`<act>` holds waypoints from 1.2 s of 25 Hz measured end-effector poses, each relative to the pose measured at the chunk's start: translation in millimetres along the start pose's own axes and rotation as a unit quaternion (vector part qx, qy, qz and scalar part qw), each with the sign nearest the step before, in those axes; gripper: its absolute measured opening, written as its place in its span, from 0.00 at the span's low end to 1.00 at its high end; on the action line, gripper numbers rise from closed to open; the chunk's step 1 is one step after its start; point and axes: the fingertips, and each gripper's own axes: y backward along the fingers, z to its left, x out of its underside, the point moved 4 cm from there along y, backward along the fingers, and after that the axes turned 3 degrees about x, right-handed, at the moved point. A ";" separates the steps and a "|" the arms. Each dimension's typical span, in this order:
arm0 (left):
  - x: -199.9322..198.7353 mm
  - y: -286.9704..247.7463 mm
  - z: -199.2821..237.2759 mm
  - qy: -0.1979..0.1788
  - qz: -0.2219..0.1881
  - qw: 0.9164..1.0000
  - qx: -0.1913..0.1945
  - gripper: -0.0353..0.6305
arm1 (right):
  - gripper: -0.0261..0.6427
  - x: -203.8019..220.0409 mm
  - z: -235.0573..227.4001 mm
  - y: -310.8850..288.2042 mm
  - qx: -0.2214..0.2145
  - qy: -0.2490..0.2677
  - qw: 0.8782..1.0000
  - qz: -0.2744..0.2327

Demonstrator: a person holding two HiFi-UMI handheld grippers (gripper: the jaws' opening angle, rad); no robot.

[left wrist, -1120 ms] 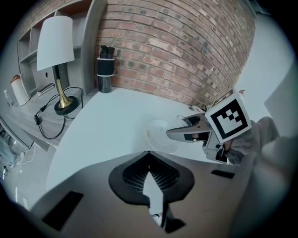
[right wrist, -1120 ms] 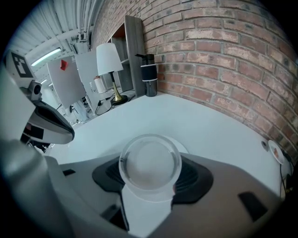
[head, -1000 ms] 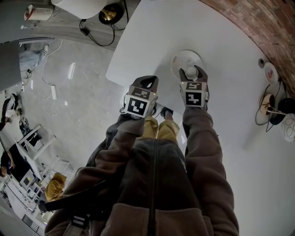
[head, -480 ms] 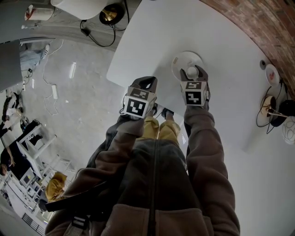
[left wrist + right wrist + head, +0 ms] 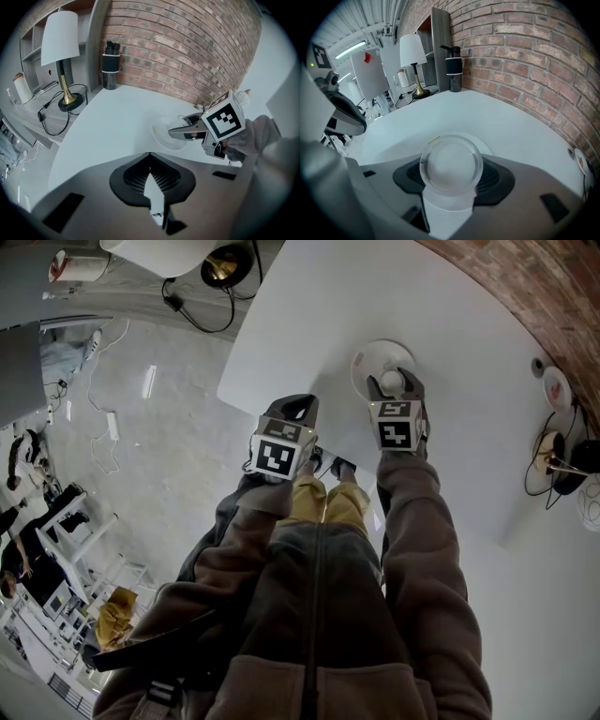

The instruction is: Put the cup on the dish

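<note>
A clear cup (image 5: 451, 165) sits mouth-up between the jaws of my right gripper (image 5: 394, 378), which is shut on it. The cup is over the near part of a round white dish (image 5: 370, 357) on the white table; I cannot tell whether it touches the dish. The dish (image 5: 486, 146) shows behind the cup's rim in the right gripper view. My left gripper (image 5: 298, 404) hangs at the table's near edge, left of the dish, shut and empty. In the left gripper view the right gripper (image 5: 187, 131) reaches over the dish (image 5: 164, 135).
A white-shaded lamp (image 5: 60, 35) and a black bottle (image 5: 453, 68) stand at the far end by the brick wall. A small round item (image 5: 553, 390) and cabled gear (image 5: 553, 460) lie at the table's right. The table edge (image 5: 234, 395) runs just left of my left gripper.
</note>
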 end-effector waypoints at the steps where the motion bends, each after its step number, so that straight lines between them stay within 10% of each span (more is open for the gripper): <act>1: 1.1 -0.4 -0.3 0.000 -0.001 1.000 0.001 0.06 | 0.43 0.1 -0.1 -0.1 0.000 0.003 1.000 -0.002; 16: 7.0 17.9 -1.5 -0.006 -0.013 1.000 -0.010 0.06 | 0.48 -8.6 -4.5 36.9 -0.011 -0.020 0.996 -0.087; 30: -74.0 95.5 -51.8 -0.054 -0.149 0.987 0.005 0.06 | 0.41 -61.7 -17.3 201.9 0.059 -0.014 0.971 -0.230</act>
